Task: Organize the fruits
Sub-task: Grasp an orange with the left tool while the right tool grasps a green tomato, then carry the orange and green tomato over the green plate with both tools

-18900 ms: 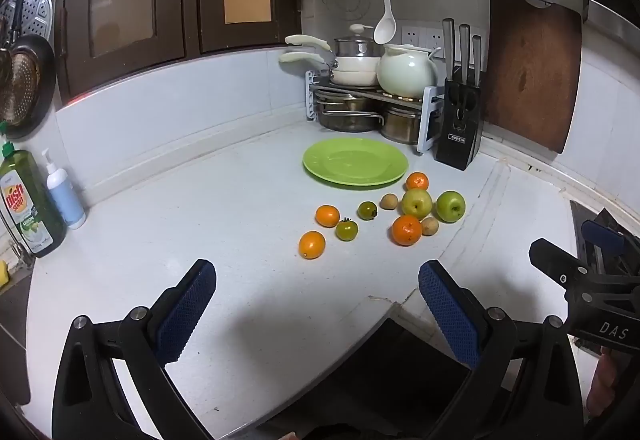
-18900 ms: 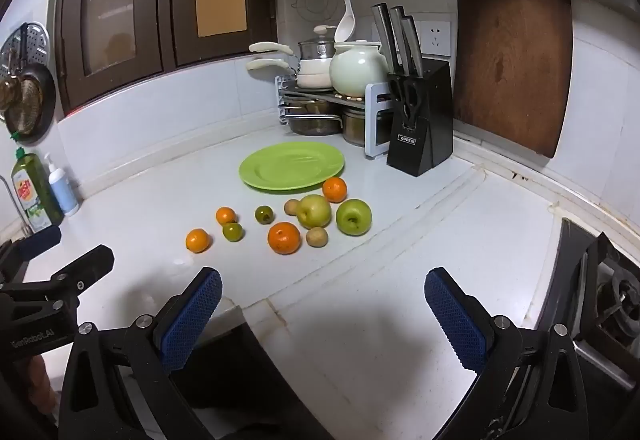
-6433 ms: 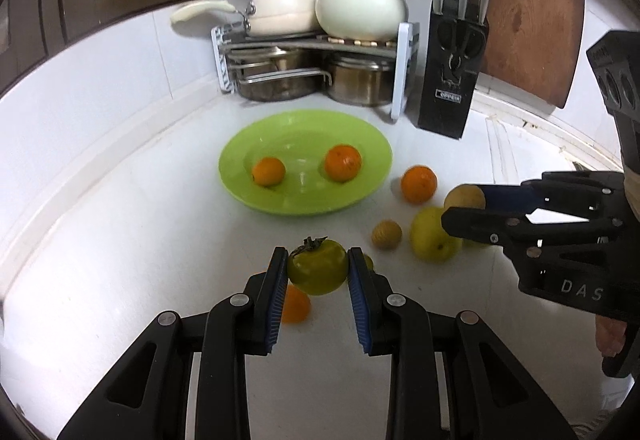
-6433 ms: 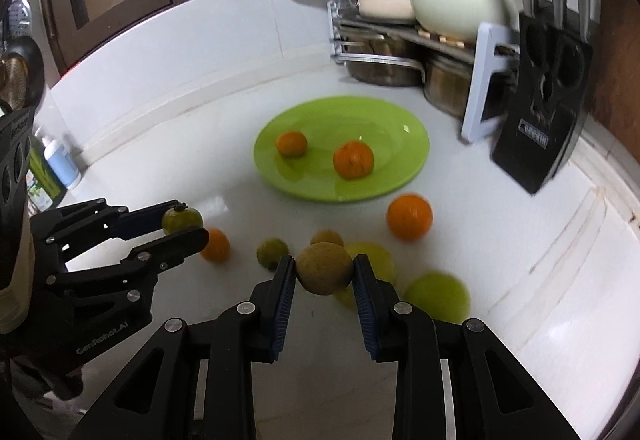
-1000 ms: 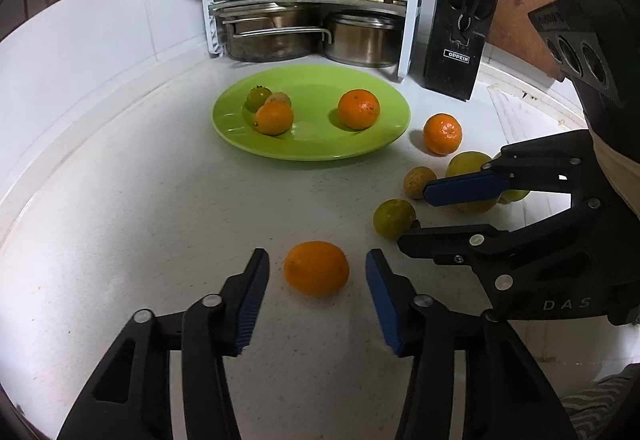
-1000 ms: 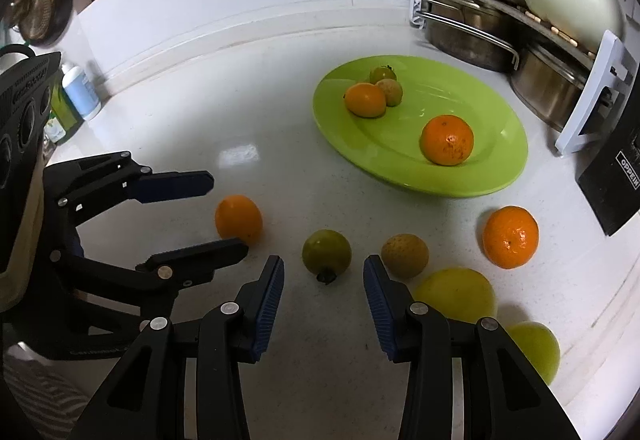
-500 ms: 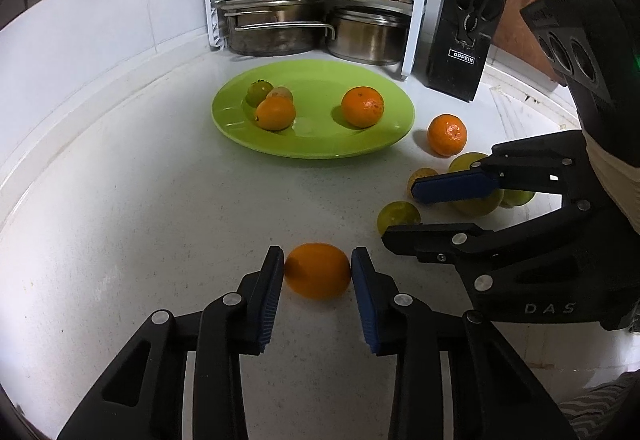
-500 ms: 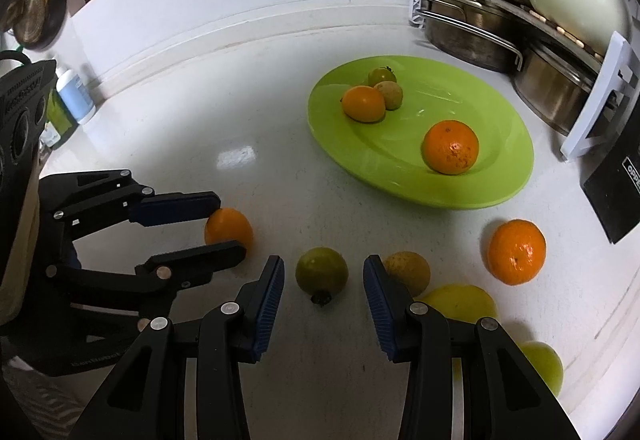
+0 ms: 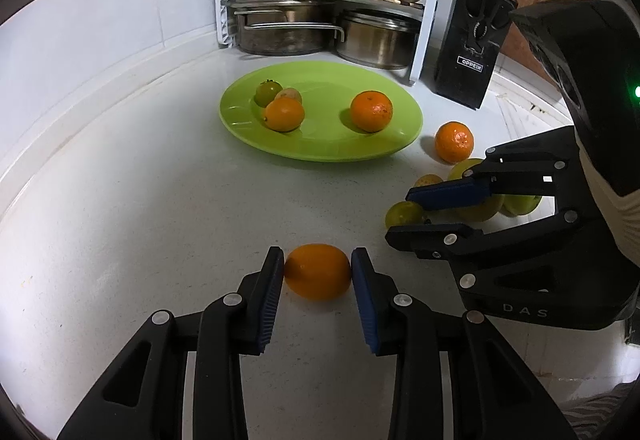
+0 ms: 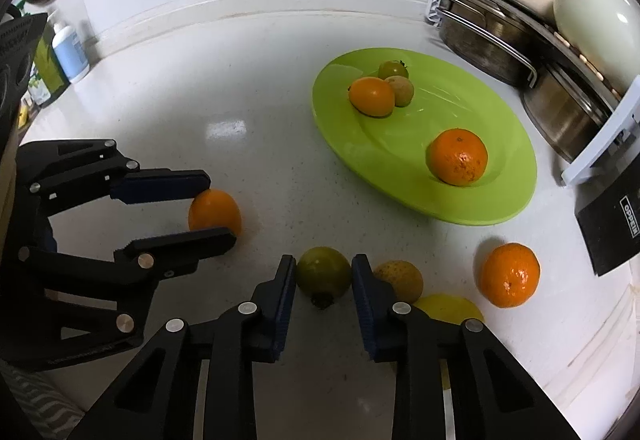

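The green plate [image 9: 240,112] is the landmark, lying in front of the pot rack [image 9: 320,0] on the white counter [image 9: 120,200]. Four fruits already lie on the plate: a large orange [image 10: 458,157] toward its right side, and on its left side a smaller orange [image 10: 372,96], a brownish fruit [image 10: 402,90] and a green one [image 10: 394,70], all close together.

Off the plate, nearer the camera, six fruits seem to remain. Largest are a yellow-green apple [image 9: 480,206] and a second green one [image 9: 520,202], partly hidden. An orange [image 9: 454,142] sits just beside the plate's right edge, with a brownish fruit [image 10: 400,280] near it.

The left gripper [image 9: 318,270] is clamped on an orange fruit [image 9: 318,272] resting on the counter. The right gripper [image 10: 324,278] is closed against a green fruit [image 10: 324,276]. By my count the job is under half done.
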The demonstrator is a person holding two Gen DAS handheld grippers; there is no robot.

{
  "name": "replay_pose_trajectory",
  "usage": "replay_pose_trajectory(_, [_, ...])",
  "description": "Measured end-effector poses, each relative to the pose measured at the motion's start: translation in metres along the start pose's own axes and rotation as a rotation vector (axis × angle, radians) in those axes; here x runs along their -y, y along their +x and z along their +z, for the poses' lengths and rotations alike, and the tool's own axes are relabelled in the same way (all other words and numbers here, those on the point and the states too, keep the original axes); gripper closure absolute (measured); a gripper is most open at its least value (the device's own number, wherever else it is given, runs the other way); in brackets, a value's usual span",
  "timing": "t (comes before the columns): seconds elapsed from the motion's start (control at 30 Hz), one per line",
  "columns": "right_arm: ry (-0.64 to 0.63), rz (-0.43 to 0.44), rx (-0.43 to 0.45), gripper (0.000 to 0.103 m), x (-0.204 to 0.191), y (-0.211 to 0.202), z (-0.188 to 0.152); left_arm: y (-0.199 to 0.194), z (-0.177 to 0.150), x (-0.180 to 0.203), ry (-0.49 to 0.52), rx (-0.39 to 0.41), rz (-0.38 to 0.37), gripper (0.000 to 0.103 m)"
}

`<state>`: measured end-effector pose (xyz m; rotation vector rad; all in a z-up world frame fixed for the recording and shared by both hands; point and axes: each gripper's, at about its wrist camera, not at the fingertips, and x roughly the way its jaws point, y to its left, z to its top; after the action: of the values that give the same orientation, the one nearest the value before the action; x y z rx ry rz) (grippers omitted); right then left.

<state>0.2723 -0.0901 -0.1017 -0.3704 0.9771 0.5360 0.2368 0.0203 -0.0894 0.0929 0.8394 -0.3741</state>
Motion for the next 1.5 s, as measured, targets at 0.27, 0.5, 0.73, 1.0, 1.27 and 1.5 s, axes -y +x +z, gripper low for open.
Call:
replay_pose_trajectory(0.27, [0.038, 0.01, 0.042, 0.074, 0.002, -0.008, 0.0, -0.006, 0.001, 0.002, -0.007, 0.017, 0.013, 0.068])
replay_pose_trajectory(0.5, [0.052, 0.008, 0.072, 0.074, 0.002, -0.016, -0.002, -0.015, 0.002, 0.003, -0.004, 0.033, 0.03, 0.068])
replay_pose_trajectory(0.73, [0.079, 0.0, 0.126, 0.074, 0.004, -0.033, -0.001, -0.031, 0.007, 0.008, -0.005, 0.069, 0.044, 0.068])
replay_pose_trajectory(1.0, [0.103, -0.029, 0.193, 0.074, 0.004, -0.059, -0.002, -0.05, 0.014, 0.014, -0.002, 0.113, 0.054, 0.068])
replay_pose_trajectory(1.27, [0.144, -0.054, 0.271, 0.074, 0.017, -0.085, 0.002, -0.066, 0.036, 0.022, 0.013, 0.183, 0.06, 0.068])
replay_pose_trajectory(1.5, [0.151, -0.099, 0.346, 0.074, 0.03, -0.109, 0.01, -0.076, 0.067, 0.029, 0.033, 0.251, 0.07, 0.068])
